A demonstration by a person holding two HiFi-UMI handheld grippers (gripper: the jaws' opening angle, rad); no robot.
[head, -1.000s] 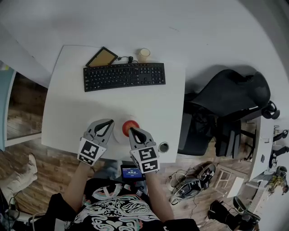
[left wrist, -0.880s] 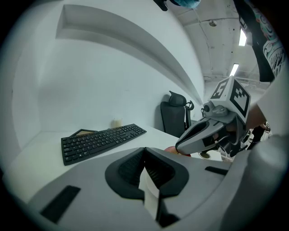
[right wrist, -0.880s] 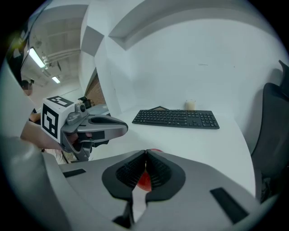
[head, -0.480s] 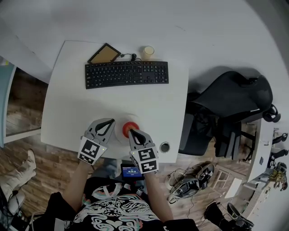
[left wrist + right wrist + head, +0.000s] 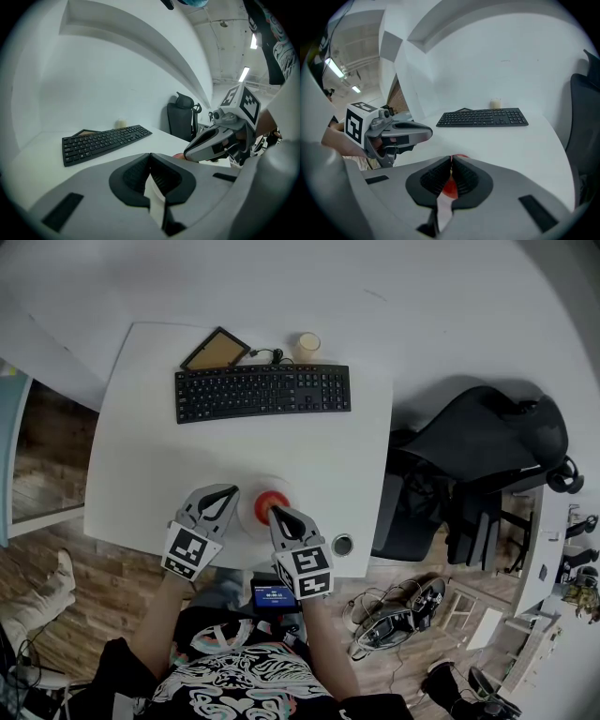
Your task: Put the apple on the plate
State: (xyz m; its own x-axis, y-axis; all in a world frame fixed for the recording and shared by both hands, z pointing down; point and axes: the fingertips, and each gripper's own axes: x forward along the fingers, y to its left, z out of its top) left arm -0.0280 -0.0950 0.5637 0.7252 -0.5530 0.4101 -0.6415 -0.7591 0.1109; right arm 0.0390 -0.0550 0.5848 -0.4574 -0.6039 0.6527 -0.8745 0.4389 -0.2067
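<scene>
The apple (image 5: 272, 500) sits on the white plate (image 5: 246, 514), close to the counter's (image 5: 141, 456) near edge and a little right of that edge's middle. It looks round from above, so no long axis can be read, and which way its stem points cannot be made out.

The right tool (image 5: 275, 513) is clenched, its jaws meeting at the tips. They grasp nothing. Its nose lies at the apple's near side, and whether it touches the fruit cannot be told. In the right gripper view the apple (image 5: 450, 187) shows as a red patch through the slit behind the closed jaws.

The left tool (image 5: 228, 493) is also clenched and empty, its jaws pressed together at the tips. It lies just beside the plate's left rim. In the left gripper view only a white strip shows through its slit.

Along the far edge lies a black keyboard (image 5: 262, 392). A brown flat pad (image 5: 217, 351) sits toward the far left corner. A pale cup (image 5: 307, 346) stands just behind the keyboard.
</scene>
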